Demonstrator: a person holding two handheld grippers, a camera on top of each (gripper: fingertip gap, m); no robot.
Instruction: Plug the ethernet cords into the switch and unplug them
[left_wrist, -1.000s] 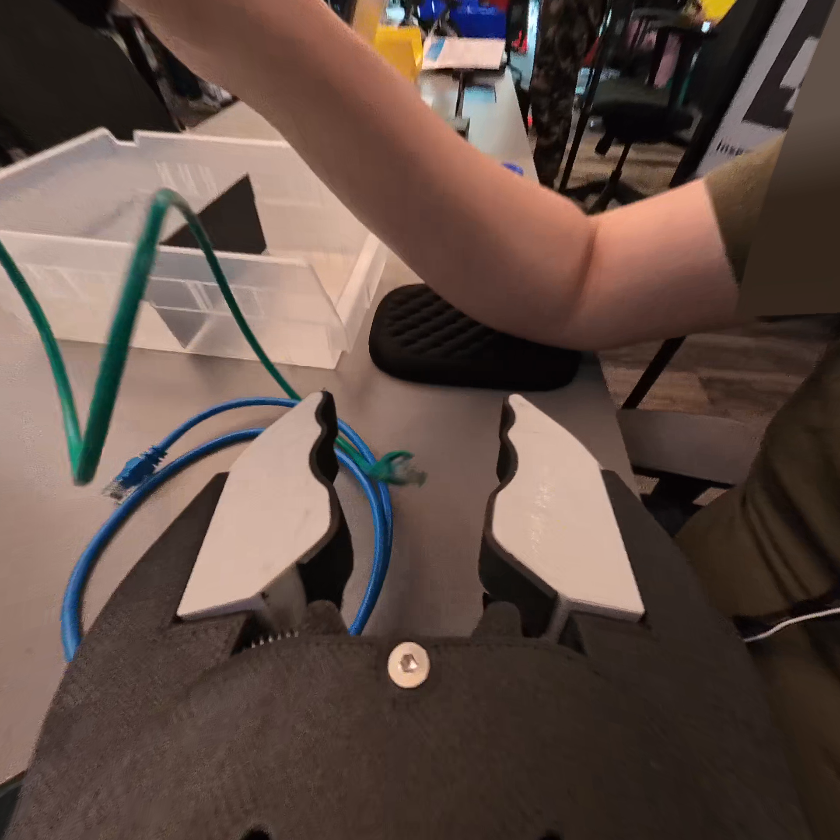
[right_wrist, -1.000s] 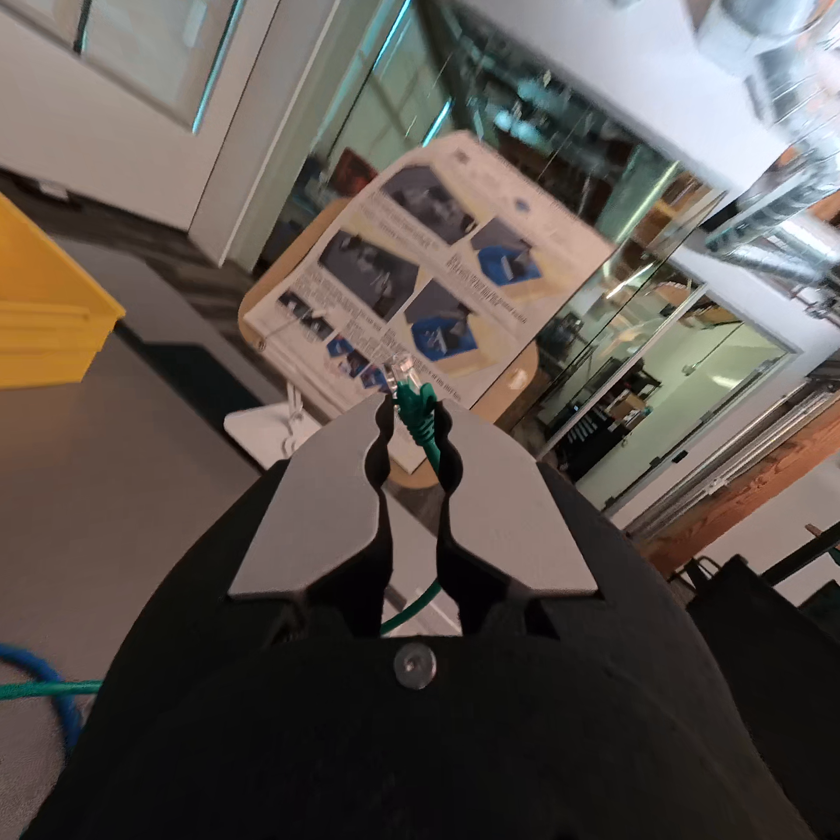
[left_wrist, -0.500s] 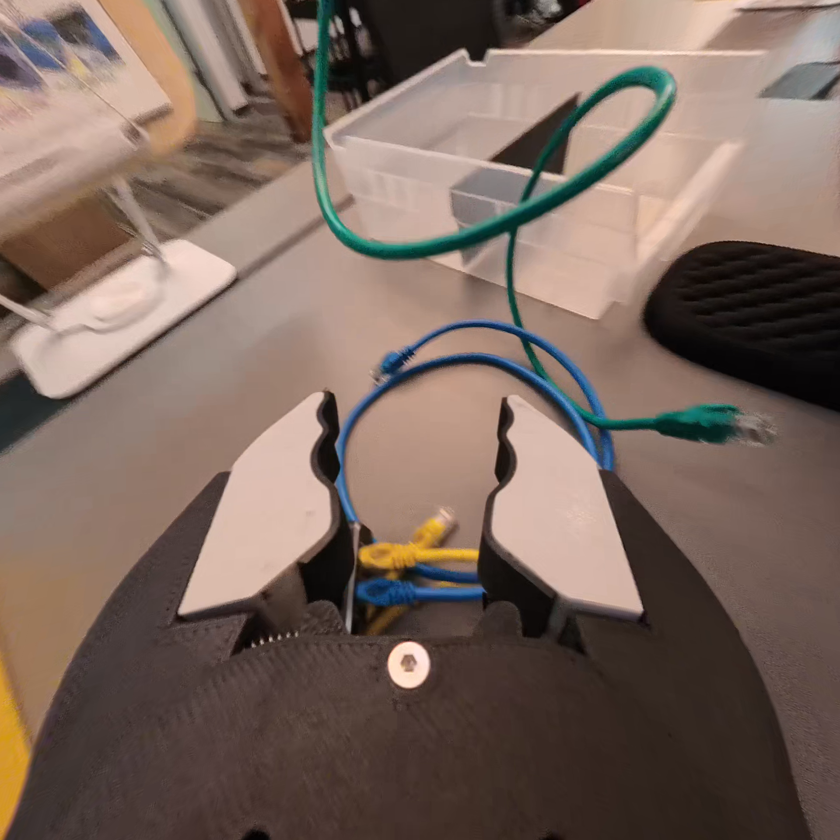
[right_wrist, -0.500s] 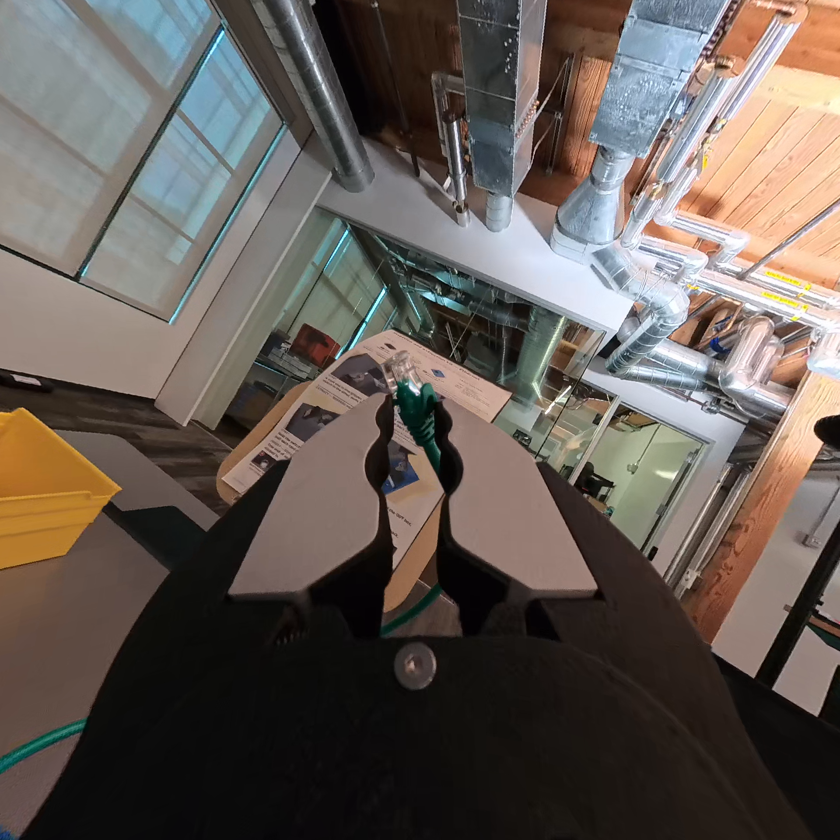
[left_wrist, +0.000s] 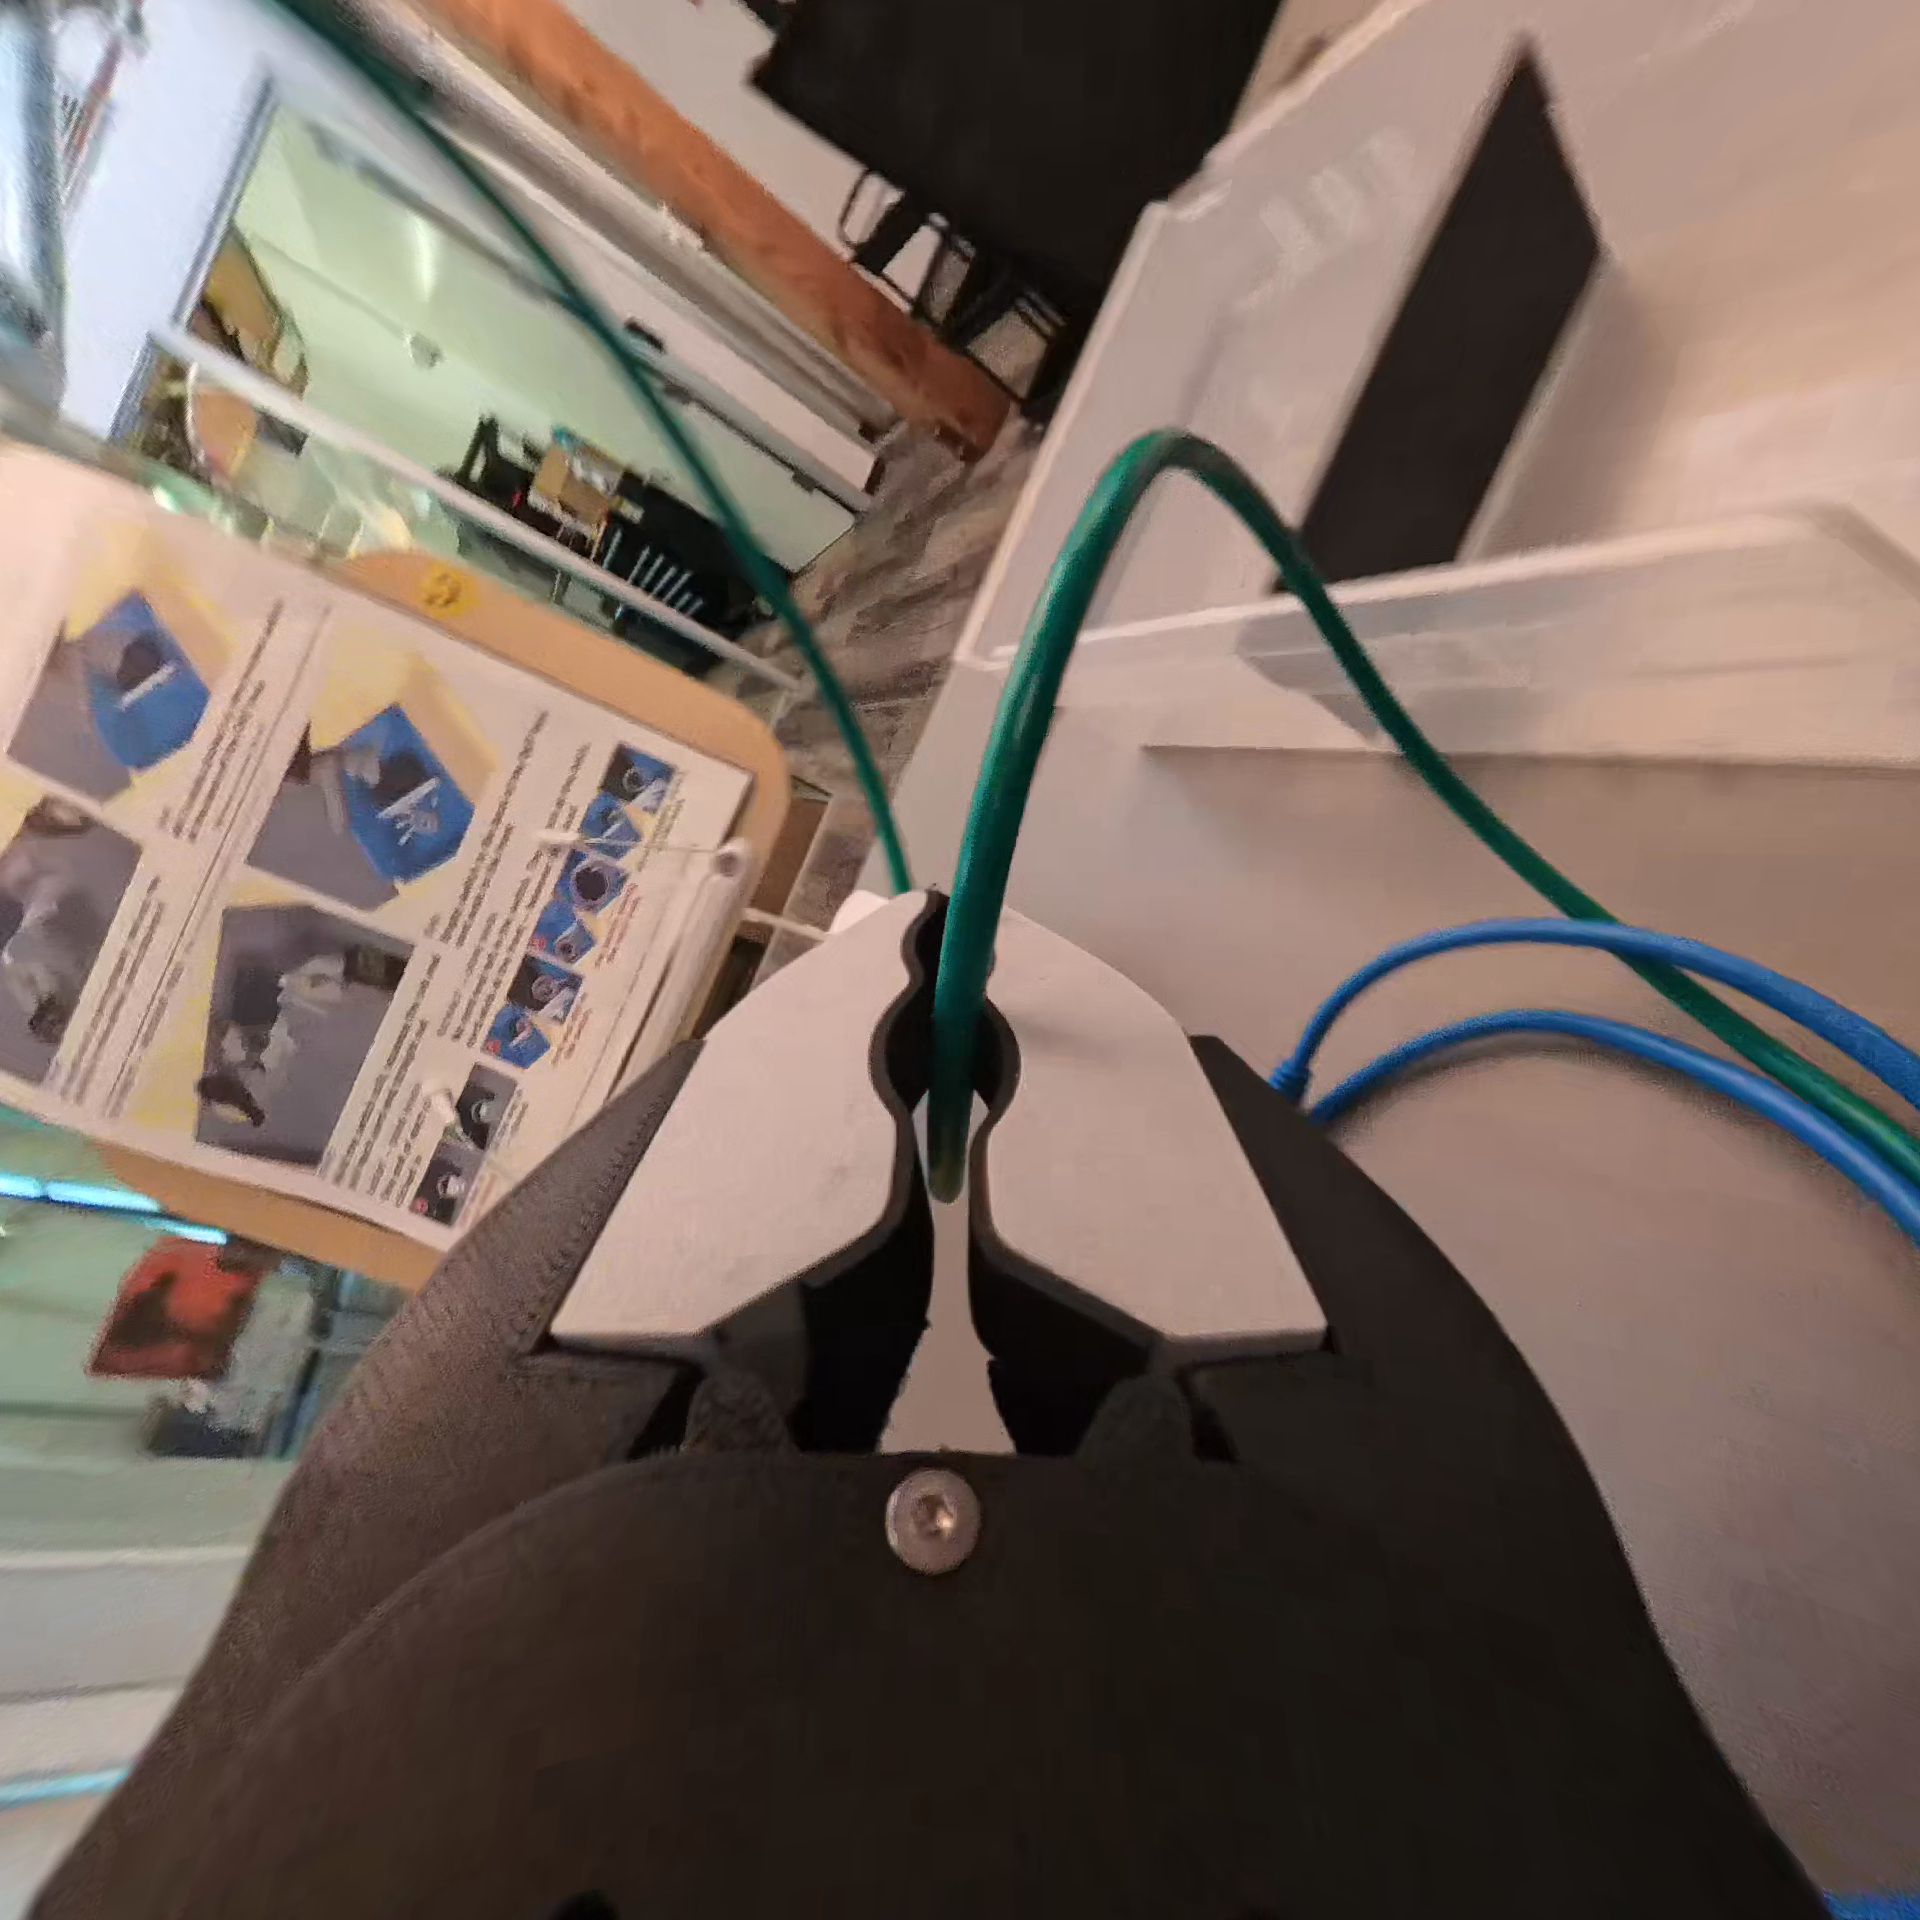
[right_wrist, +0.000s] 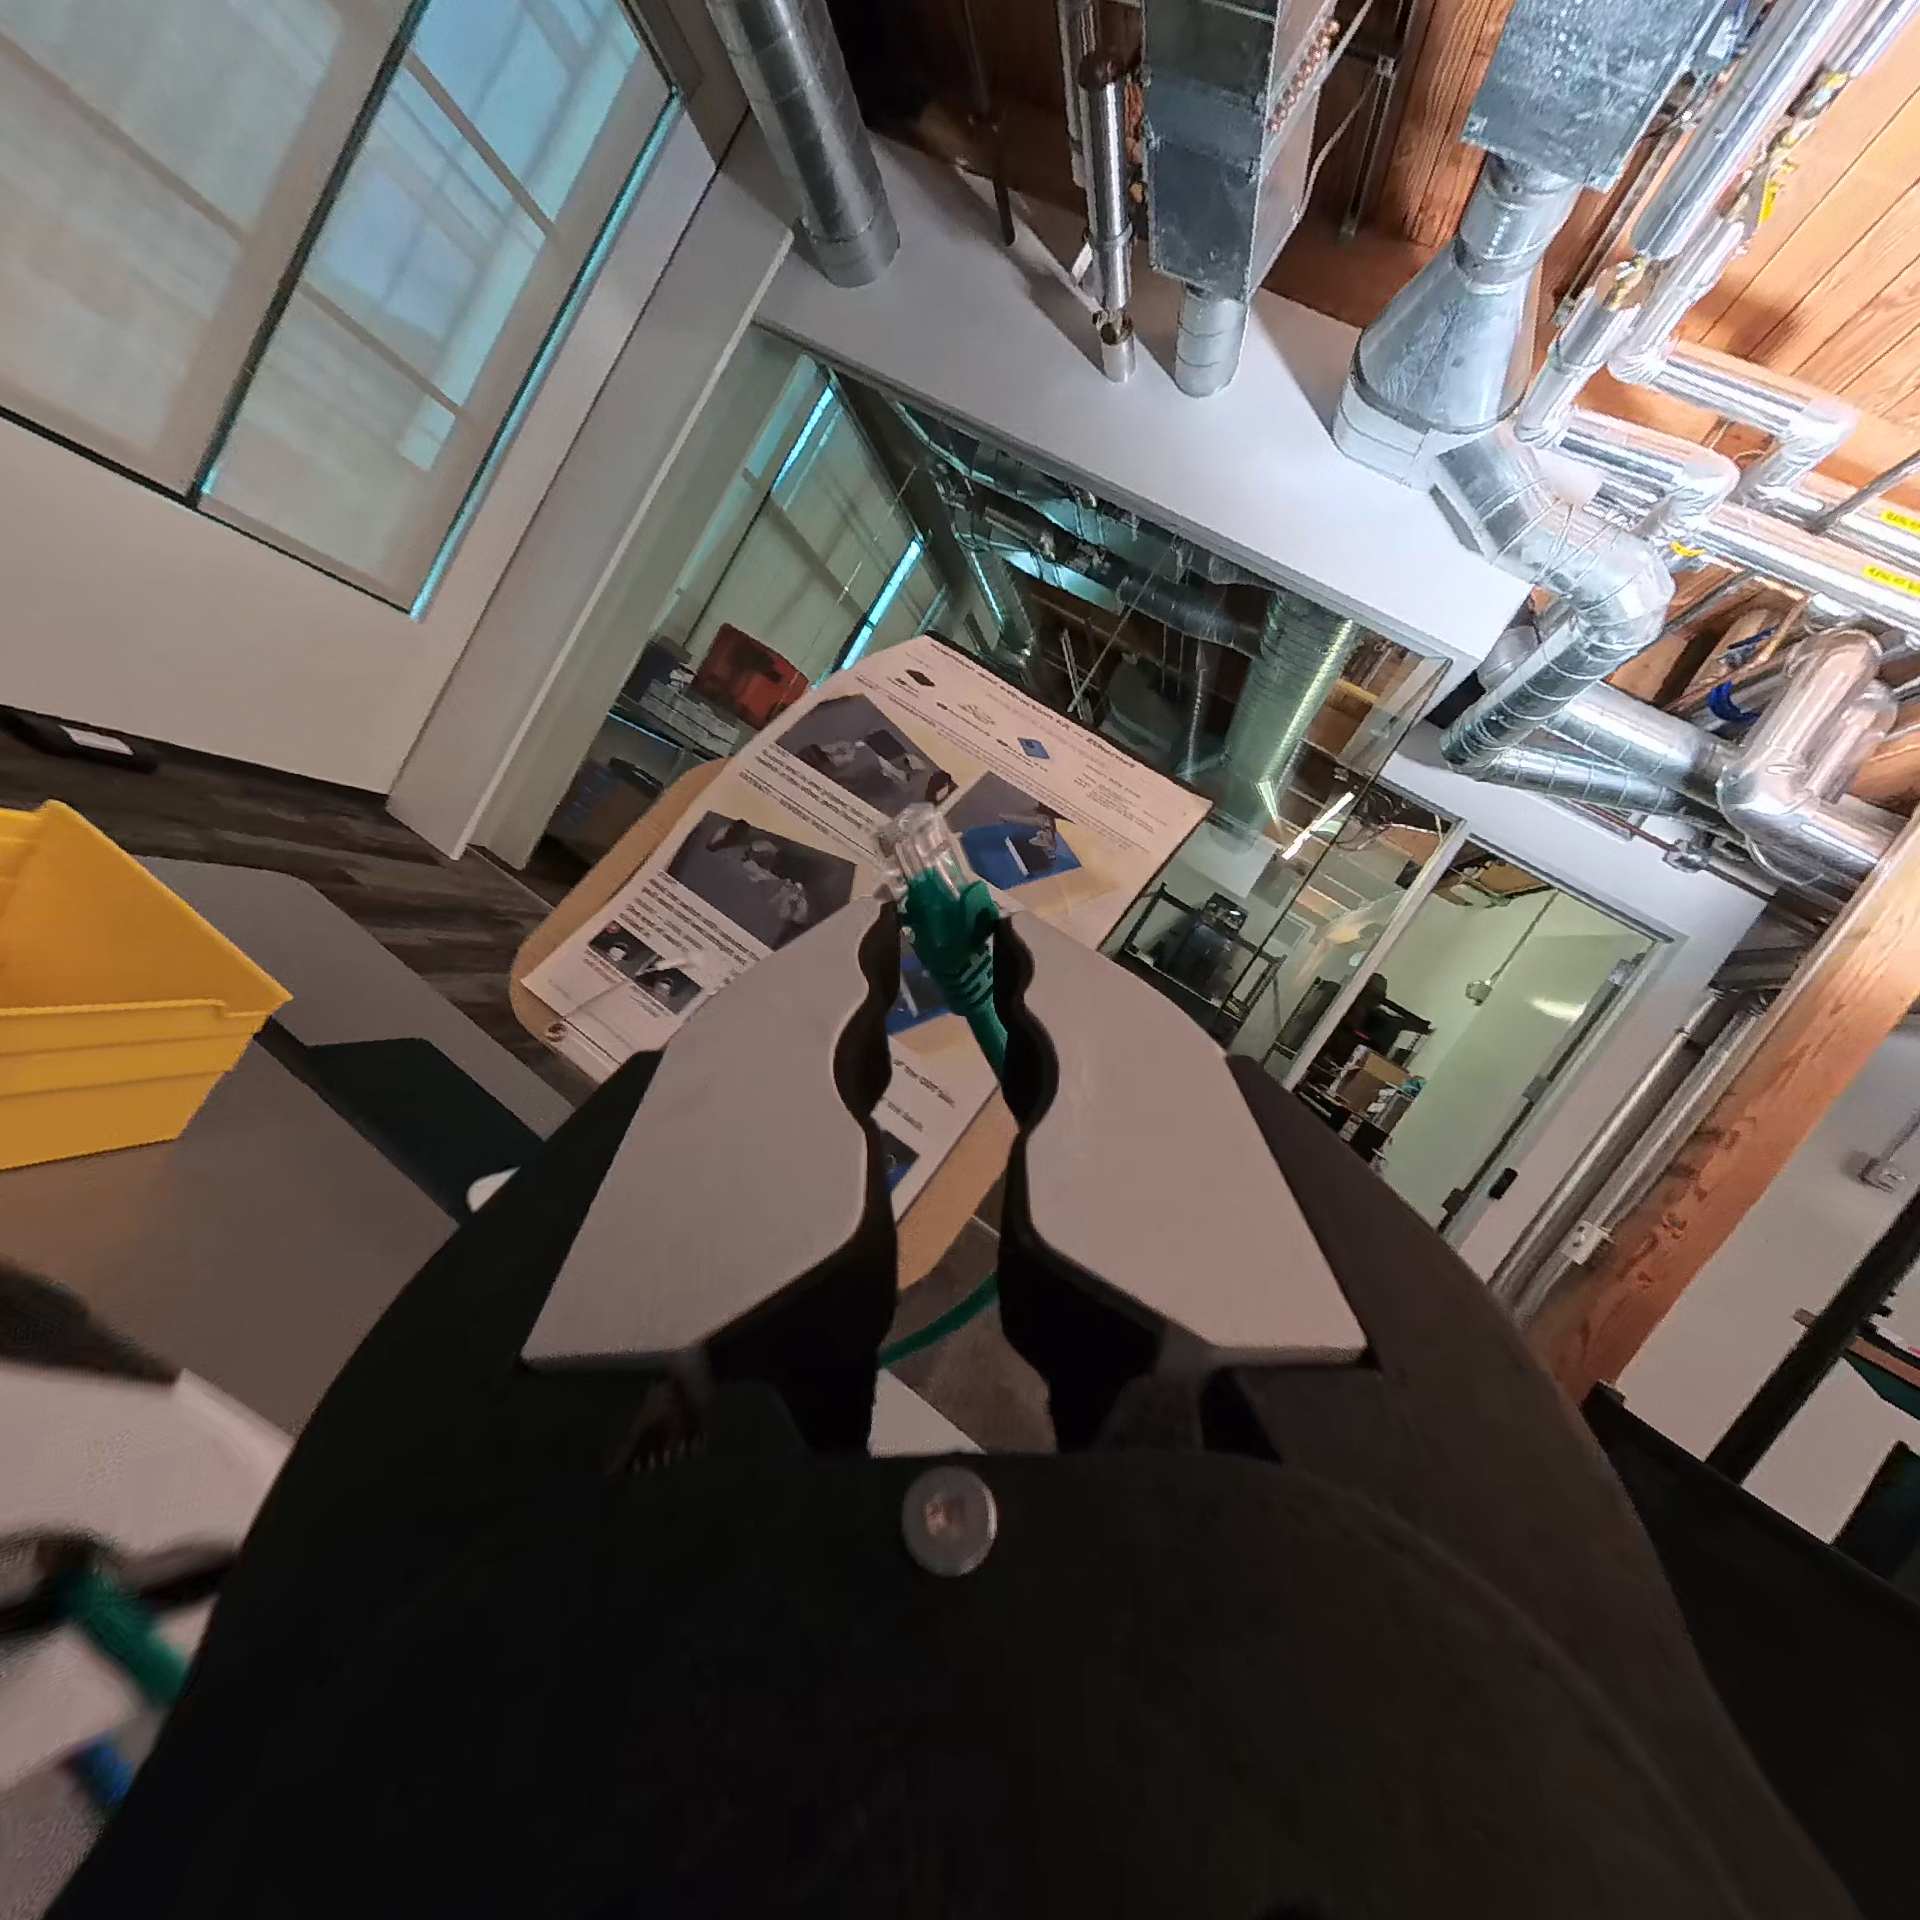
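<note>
1. Left gripper (left_wrist: 951, 940) clenched on green cord (left_wrist: 1049, 665) mid-length, likely controlling slack.
2. Right gripper (right_wrist: 940, 920) grasping the cord's plug (right_wrist: 940, 904), raised off counter (right_wrist: 239, 1184) (switch not visible).
3. Blue cord (left_wrist: 1621, 997) lies right.

Green ethernet cord (left_wrist: 1049, 665): thin, arcs up out of left tongs (left_wrist: 951, 971), pinched mid-length, then runs down right over blue cord; its clear plug (right_wrist: 916, 844) with green boot sticks out past tips of right tongs (right_wrist: 940, 925), raised off table

Blue ethernet cord (left_wrist: 1621, 987): looped, at right
</note>
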